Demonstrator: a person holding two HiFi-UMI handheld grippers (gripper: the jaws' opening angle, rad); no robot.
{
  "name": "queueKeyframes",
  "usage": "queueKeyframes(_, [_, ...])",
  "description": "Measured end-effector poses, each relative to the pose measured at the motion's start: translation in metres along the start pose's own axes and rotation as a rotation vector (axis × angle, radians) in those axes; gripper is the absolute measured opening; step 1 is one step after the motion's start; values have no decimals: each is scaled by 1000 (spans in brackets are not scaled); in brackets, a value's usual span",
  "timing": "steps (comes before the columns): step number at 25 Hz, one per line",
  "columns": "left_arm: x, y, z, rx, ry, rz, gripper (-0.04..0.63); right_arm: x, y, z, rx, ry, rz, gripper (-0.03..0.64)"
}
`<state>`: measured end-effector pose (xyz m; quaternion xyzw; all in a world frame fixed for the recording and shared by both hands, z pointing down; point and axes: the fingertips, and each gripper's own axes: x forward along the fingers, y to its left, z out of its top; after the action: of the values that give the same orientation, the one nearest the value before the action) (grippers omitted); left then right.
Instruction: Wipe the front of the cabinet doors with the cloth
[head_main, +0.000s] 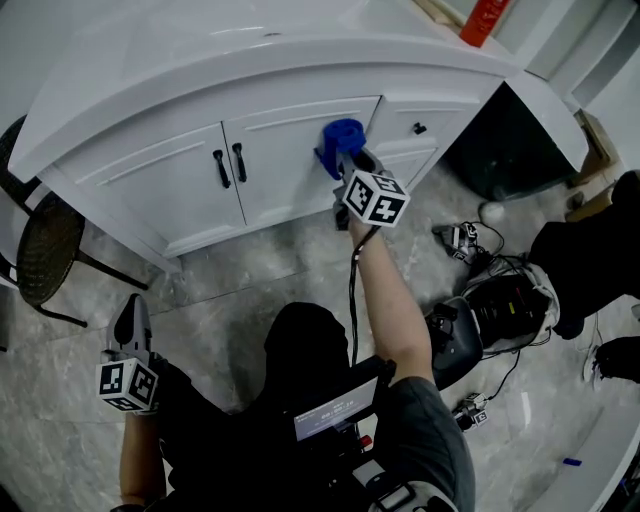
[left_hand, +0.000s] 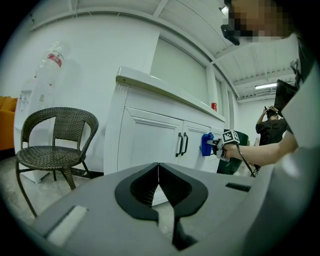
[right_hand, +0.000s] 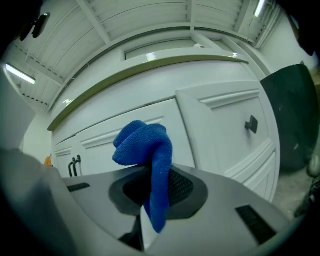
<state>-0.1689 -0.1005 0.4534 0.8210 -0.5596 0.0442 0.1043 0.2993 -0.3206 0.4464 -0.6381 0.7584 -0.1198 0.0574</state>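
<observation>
At the far left a wicker chair (head_main: 45, 250) stands beside the cabinet. Near it our left hand-held gripper (head_main: 131, 312) hangs low over the floor, jaws pressed together on nothing and well apart from the work. Moving right, the two white cabinet doors (head_main: 190, 180) meet at a pair of dark handles (head_main: 230, 165). The blue cloth (head_main: 342, 140) sits at the upper right corner of the right-hand door, pinched by our right hand-held gripper (head_main: 350, 172); we cannot tell whether it presses the door or sits just off it. We judge the cloth light, soft and limp: a bunched wad bulges above the jaws and a tail droops below them. A hold on the gathered middle, as now, should keep a fat pad facing the door, though the loose tail may snag on the handles. Further right, a red item (head_main: 484, 20) stands on the desk (head_main: 200, 70) above; no print on it is legible, and the cube on each hand-held gripper carries only square markers.
</observation>
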Motion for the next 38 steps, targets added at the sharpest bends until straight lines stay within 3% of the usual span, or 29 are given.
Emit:
queueKeyframes(7, [11, -22, -2, 19, 6, -58, 3, -14, -54, -1, 14, 35, -136, 52])
queueKeyframes(11, [10, -28, -3, 20, 5, -82, 3, -20, -58, 1, 36, 38, -138, 52])
queueKeyframes(16, [13, -22, 1, -2, -12, -88, 3, -32, 7, -11, 37, 42, -19, 52])
queueKeyframes(22, [14, -21, -4, -27, -17, -106, 3, -24, 115, -66, 39, 130, 216, 52])
queueKeyframes(26, [6, -5, -8, -27, -8, -78, 3, -11, 162, -103, 68, 169, 319, 52])
queueKeyframes(33, [-6, 24, -12, -37, 3, 3, 3, 17, 180, -125, 53, 180, 346, 52])
queueKeyframes(38, [-3, 25, -18, -43, 16, 11, 3, 20, 165, -121, -67, 175, 320, 52])
